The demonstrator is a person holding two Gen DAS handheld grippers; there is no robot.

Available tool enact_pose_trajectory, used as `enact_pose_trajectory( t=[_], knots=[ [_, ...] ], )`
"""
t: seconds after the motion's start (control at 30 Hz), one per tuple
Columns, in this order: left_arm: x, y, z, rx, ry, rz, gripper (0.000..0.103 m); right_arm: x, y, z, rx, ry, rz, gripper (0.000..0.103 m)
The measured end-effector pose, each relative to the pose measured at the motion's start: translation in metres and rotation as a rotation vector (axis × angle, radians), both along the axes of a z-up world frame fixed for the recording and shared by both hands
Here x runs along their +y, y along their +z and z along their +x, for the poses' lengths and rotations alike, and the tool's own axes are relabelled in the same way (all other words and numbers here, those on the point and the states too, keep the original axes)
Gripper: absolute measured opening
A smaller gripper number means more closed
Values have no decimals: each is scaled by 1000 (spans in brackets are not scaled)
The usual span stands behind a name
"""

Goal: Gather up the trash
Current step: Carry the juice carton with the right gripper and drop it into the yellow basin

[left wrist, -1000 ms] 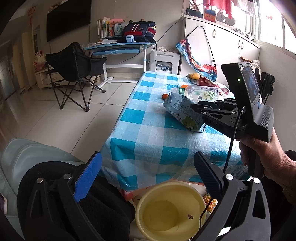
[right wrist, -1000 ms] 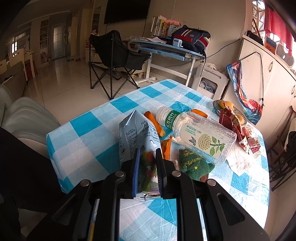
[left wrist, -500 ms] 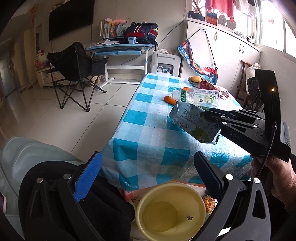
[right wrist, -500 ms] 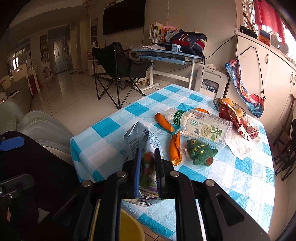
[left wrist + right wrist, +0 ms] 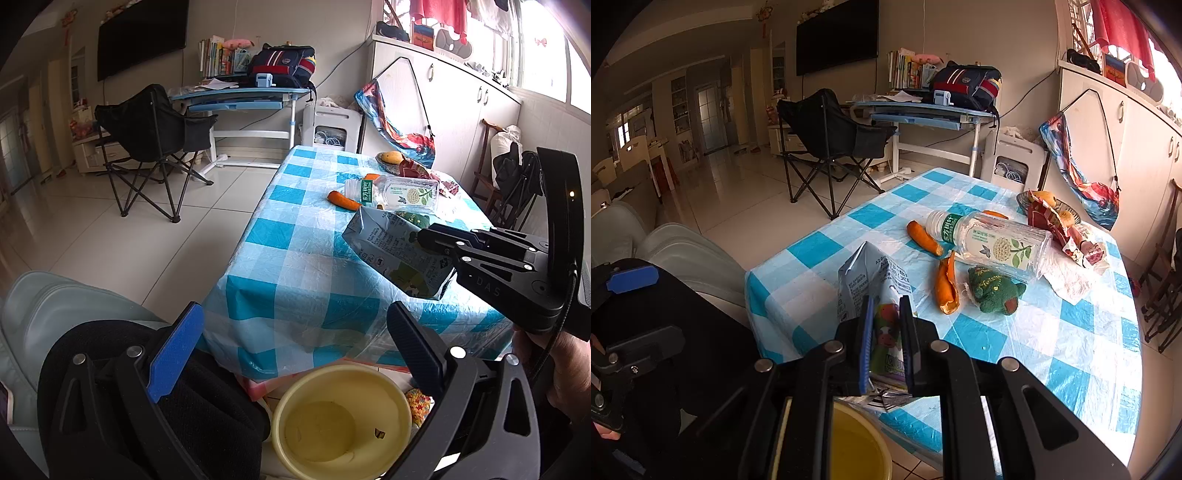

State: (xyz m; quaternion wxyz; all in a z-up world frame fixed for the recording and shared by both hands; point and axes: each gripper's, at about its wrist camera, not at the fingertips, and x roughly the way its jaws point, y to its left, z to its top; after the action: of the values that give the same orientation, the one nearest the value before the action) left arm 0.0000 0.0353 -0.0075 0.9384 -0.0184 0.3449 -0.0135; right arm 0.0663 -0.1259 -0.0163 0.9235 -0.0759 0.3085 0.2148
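The right gripper (image 5: 886, 339) has its two fingers pressed close together on a drink carton (image 5: 875, 295), which fills the narrow gap between them at lower centre of the right wrist view. The carton is pale grey-blue with small printed text on its upper panels and a bright fruit picture (red and green) on the face between the fingers; its gabled top is pinched to a ridge and its bottom edge looks crumpled and silvery. In the left wrist view the same carton (image 5: 399, 254) sits at centre right, tilted with its ridge toward the upper left, held off the checked tablecloth (image 5: 295, 258) near the table's front edge.

The left gripper (image 5: 295, 354) stands wide open with nothing between its fingers, the blue pad at lower left and the black finger at lower right. Between and below them, at the bottom centre, sits a yellow bin (image 5: 341, 421), with a small dark scrap on its floor.

Further up the table in the right wrist view lie a clear plastic bottle (image 5: 990, 245) on its side, two pieces of orange peel (image 5: 947, 284), a green plush toy (image 5: 995, 291) just beside the bottle, and red wrappers (image 5: 1063, 229) toward the upper right.
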Motion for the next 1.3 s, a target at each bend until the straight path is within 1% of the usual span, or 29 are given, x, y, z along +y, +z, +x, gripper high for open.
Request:
enact_pose_trajectory(
  t=[0.23,0.4,0.57,0.73,0.77,0.8,0.83,0.87,0.97,1.1,1.27,1.3],
  knots=[
    [1,0,0,-1,1,-2,96,3,3,-18,1,26,20,15],
    [4,3,0,-5,9,-11,96,7,4,-44,18,57,26,15],
    [7,5,-2,-15,17,-25,96,12,-8,-72,63,86,13,15],
    [8,6,-5,-21,19,-28,96,18,-30,-86,146,96,-3,15],
    [8,6,-5,-22,20,-29,96,18,-34,-88,153,89,-8,19],
    [9,6,-6,-23,21,-30,96,18,-36,-89,156,83,-11,25],
    [9,6,-7,-25,21,-32,96,18,-37,-90,151,76,-12,41],
    [10,6,-7,-26,22,-32,96,17,-35,-92,136,66,-13,50],
    [10,6,-9,-28,24,-33,96,13,-32,-94,101,41,-9,60],
    [11,6,-9,-31,21,-41,96,10,-34,-95,90,20,-9,66],
    [10,6,-10,-38,4,-51,96,11,-34,-96,65,3,-16,80],
    [10,6,-10,-41,-3,-59,96,11,-34,-96,64,-3,-17,80]
  ],
)
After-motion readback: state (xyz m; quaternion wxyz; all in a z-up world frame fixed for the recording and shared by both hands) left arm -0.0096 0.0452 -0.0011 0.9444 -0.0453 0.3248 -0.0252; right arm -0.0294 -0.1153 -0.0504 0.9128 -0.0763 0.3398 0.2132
